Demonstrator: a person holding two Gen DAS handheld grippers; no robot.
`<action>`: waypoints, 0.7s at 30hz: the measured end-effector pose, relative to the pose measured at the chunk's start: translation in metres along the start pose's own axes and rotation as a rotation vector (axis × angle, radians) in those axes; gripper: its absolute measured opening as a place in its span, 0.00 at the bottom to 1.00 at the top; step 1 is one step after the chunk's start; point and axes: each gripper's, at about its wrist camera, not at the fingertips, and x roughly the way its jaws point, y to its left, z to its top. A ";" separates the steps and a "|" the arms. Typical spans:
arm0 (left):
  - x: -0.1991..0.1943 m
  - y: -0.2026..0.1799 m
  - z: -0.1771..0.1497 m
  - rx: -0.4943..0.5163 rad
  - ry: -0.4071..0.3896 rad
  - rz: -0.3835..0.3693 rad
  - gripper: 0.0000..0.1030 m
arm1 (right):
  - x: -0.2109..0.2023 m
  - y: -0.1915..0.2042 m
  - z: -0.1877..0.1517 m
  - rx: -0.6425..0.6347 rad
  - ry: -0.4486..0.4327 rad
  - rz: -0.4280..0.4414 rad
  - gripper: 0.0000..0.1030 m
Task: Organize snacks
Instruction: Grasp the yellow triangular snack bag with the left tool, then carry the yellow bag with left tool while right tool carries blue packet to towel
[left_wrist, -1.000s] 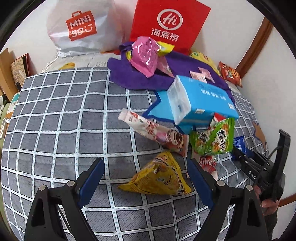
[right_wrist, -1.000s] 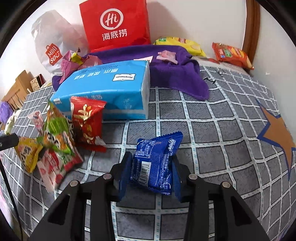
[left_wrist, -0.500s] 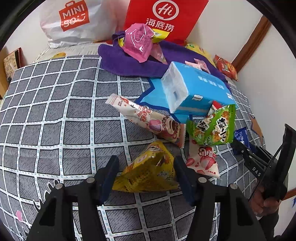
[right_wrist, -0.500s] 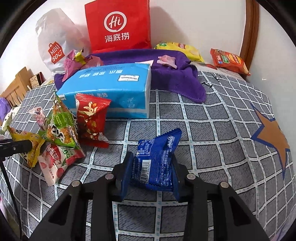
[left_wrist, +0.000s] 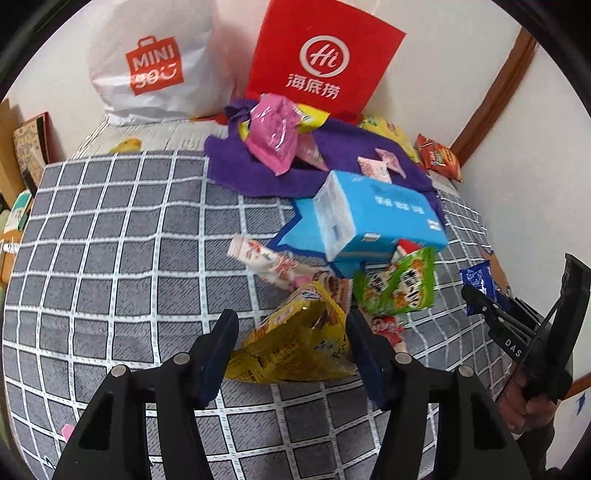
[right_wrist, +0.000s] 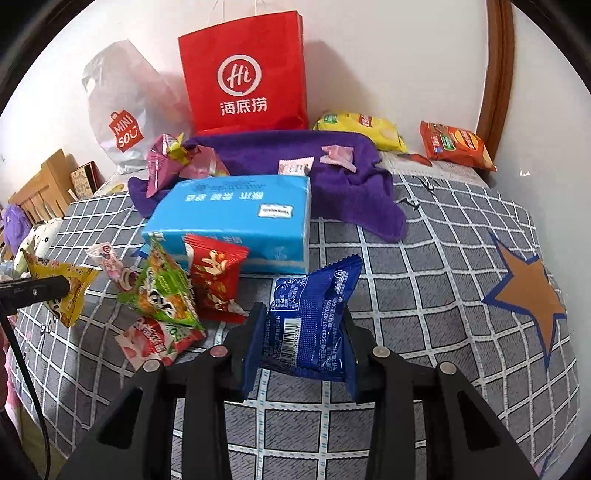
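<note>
My left gripper (left_wrist: 291, 339) is shut on a yellow snack bag (left_wrist: 299, 339) and holds it tilted above the checked bedspread (left_wrist: 110, 258). My right gripper (right_wrist: 301, 332) is shut on a blue snack packet (right_wrist: 310, 317), raised off the bedspread (right_wrist: 424, 295). Between them lie a green packet (left_wrist: 397, 284), a red packet (right_wrist: 214, 280), a pink-and-white long packet (left_wrist: 269, 264) and a strawberry packet (right_wrist: 151, 341). The yellow bag also shows in the right wrist view (right_wrist: 62, 291).
A blue tissue pack (right_wrist: 236, 218) lies behind the loose snacks. A purple cloth (right_wrist: 295, 162) holds pink packets. A red paper bag (right_wrist: 243, 74) and a white plastic bag (left_wrist: 155, 66) stand at the wall. Yellow and orange chip bags (right_wrist: 454, 144) lie at the back right.
My left gripper closed from open onto the yellow bag and lifted it. My right gripper kept hold of the blue packet and raised it slightly.
</note>
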 end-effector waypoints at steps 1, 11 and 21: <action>-0.001 -0.002 0.002 0.003 -0.003 -0.005 0.57 | -0.003 0.001 0.002 -0.012 -0.002 0.007 0.36; -0.013 -0.016 0.015 0.030 -0.028 -0.040 0.57 | -0.046 0.004 0.018 -0.036 -0.082 -0.004 0.36; -0.026 -0.033 0.040 0.042 -0.079 -0.045 0.57 | -0.051 0.009 0.045 -0.029 -0.121 0.031 0.36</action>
